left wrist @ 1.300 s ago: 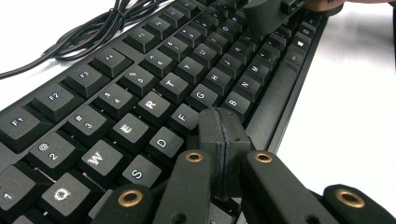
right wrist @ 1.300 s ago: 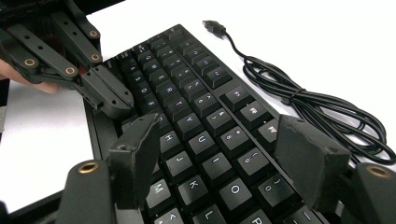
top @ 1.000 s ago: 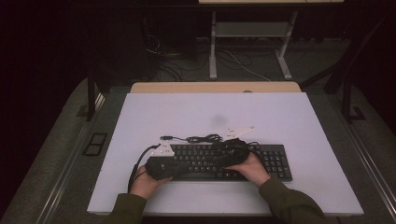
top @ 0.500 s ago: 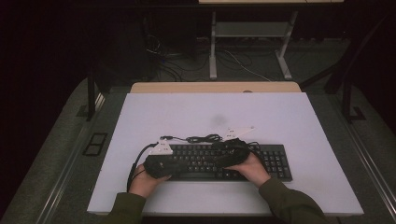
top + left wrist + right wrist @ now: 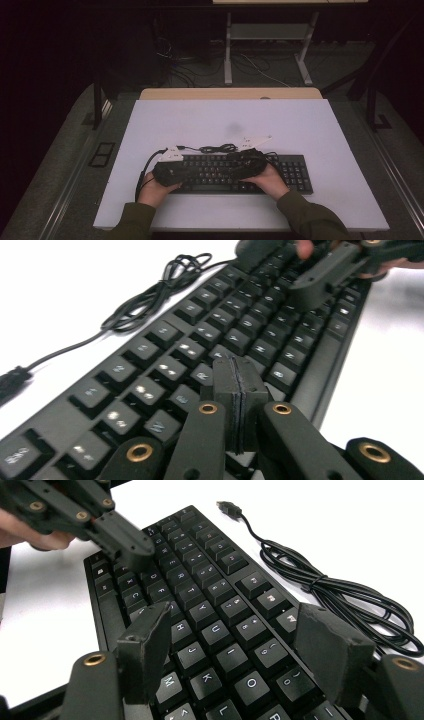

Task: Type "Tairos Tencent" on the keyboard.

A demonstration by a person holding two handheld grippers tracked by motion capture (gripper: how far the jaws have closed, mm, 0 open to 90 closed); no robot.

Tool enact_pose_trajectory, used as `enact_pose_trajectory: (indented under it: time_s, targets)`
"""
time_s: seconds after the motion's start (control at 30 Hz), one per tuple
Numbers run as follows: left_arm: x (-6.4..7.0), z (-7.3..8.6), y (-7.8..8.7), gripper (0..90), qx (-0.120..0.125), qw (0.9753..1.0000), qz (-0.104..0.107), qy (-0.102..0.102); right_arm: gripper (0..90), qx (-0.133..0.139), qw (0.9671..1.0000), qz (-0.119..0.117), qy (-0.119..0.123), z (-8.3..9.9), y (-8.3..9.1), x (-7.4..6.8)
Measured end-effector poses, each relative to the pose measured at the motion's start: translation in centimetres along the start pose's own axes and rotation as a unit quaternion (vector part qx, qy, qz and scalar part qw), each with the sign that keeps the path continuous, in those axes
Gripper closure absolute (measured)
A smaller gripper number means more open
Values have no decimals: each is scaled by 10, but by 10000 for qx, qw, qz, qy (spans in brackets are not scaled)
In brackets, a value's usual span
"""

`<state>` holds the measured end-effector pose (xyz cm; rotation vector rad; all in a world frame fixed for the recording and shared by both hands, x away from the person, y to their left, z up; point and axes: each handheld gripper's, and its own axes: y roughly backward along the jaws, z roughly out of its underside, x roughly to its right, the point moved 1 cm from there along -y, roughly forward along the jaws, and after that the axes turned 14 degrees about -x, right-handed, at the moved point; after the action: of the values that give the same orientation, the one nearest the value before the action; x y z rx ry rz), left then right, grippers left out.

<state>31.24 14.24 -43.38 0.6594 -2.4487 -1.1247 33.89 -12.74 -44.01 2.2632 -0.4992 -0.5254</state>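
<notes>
A black keyboard (image 5: 295, 175) lies on the white table (image 5: 300, 130), near the front edge. My left gripper (image 5: 202, 172) comes in from the left, low over the left-hand letter keys. Its jaws are shut pad to pad (image 5: 237, 390) with nothing between them. I cannot tell whether the tip touches a key. The right gripper (image 5: 240, 165) reaches in from the right and hovers over the middle letter keys (image 5: 220, 630). Its jaws stand wide open (image 5: 240, 635) and hold nothing. The two tips point at each other; the left gripper (image 5: 120, 535) is in the right gripper view, the right gripper (image 5: 325, 275) in the left gripper view.
The keyboard's black cable (image 5: 217, 148) lies coiled on the table just behind it, with its USB plug (image 5: 229, 507) loose. Each gripper carries a grey plate (image 5: 255, 141). A wooden strip (image 5: 230, 93) borders the table's far edge.
</notes>
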Motion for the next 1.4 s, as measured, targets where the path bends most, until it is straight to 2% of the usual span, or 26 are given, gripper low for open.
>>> enact_pose_trajectory:
  time_s: [0.4, 1.4]
  targets:
    - [-15, -1, -3, 888, 37, 9998, -130, 148, 307, -5, 10000, -2, 29, -1, -1, -1]
    - [-14, 0, -14, 888, -87, 9999, -55, 125, 308, -18, 10000, -7, 7, 0, -3, 0]
